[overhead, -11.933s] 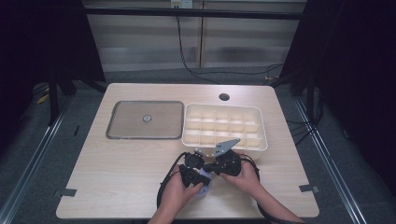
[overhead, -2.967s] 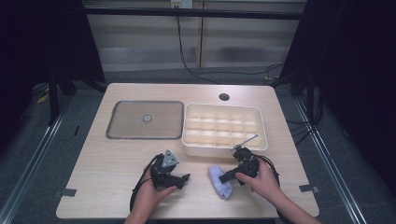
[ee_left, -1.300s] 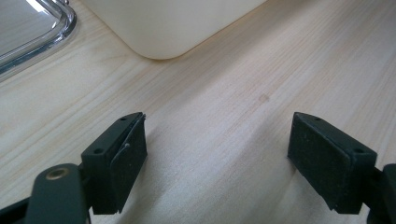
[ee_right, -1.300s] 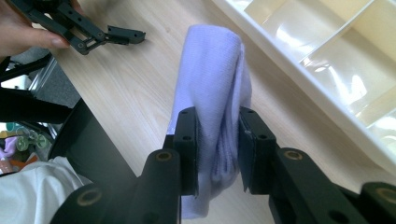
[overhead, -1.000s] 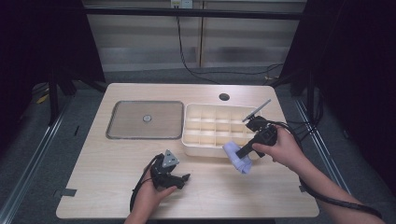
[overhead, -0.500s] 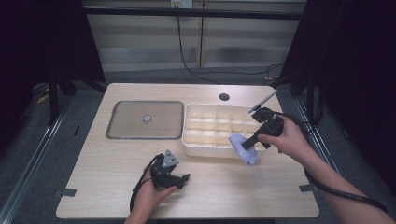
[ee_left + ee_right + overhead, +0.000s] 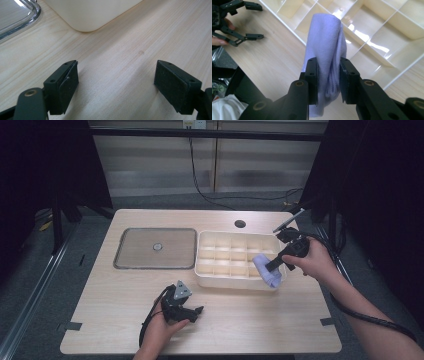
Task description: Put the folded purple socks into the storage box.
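Lavender cloth sits pinched in the right hand-held gripper, seemingly above the compartment tray's near-right corner.

Left gripper low at the near edge, held loosely in the left hand, fingers spread wide with nothing between them. Right arm stretched out far to the right, forearm angled in from the bottom corner, right hand wrapped round the right gripper, its fingers pinched tight, pointing down and leftward.
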